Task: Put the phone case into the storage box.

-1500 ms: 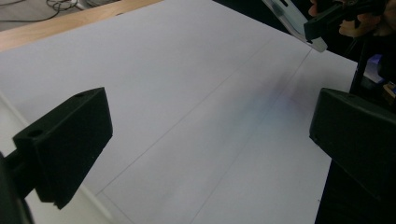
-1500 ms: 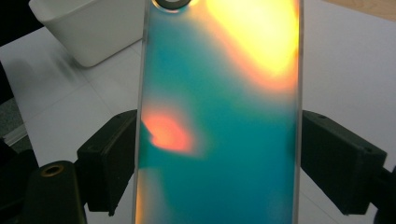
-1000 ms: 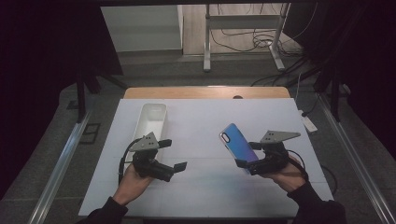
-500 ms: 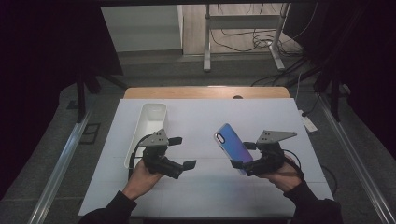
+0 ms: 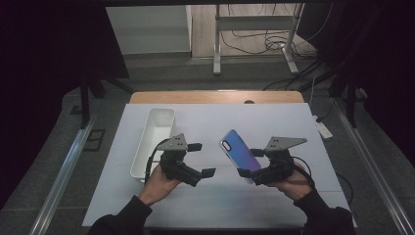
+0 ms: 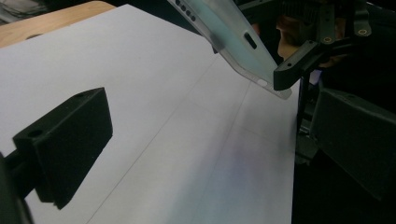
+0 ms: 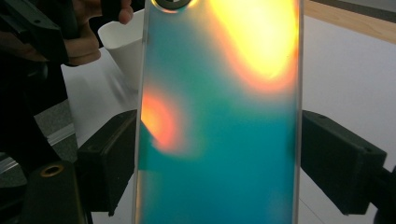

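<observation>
Above table, phone case [image 5: 240, 153] tilted lengthwise.

A white sheet [image 5: 293, 122] covers most of the table [image 5: 210, 97], leaving a strip of pale wood bare along the table's far edge. Grey carpet [image 5: 58, 147] lies around it, with metal rails [image 5: 63, 171] running along the floor at both sides. Beyond the far edge stands a white cabinet [image 5: 149, 29] on the left and a metal frame [image 5: 254, 34] with two legs on a wooden floor, black cables [image 5: 259, 41] tangled beneath it. A white power strip [image 5: 323, 128] lies off the table's right edge. The outer room is dark.
</observation>
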The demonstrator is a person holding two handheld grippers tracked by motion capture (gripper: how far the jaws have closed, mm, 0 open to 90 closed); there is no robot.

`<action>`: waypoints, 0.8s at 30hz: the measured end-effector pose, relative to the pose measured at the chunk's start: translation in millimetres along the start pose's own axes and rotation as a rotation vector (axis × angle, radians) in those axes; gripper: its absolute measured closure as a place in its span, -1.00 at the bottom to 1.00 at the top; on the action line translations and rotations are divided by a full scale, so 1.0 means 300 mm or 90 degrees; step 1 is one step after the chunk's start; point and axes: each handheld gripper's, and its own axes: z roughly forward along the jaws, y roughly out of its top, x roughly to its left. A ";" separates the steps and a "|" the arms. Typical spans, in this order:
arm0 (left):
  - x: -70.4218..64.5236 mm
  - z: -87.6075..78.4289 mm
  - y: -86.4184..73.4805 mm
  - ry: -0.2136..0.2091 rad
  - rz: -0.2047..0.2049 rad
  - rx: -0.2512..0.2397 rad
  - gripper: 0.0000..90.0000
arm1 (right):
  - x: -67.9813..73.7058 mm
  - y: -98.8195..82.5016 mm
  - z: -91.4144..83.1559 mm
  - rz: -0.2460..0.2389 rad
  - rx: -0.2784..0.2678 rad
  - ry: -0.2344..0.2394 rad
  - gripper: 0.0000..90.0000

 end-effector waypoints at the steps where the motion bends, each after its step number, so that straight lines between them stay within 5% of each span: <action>1: 0.000 0.004 0.001 -0.004 0.000 0.000 -1.00 | 0.001 0.001 0.001 -0.001 0.000 0.000 -0.63; 21: 0.005 0.074 0.036 -0.058 0.015 0.001 -1.00 | 0.026 0.017 0.034 -0.016 -0.003 0.020 -0.63; 24: 0.005 0.078 0.040 -0.076 0.016 0.008 -0.88 | 0.028 0.018 0.036 -0.016 -0.004 0.021 -0.63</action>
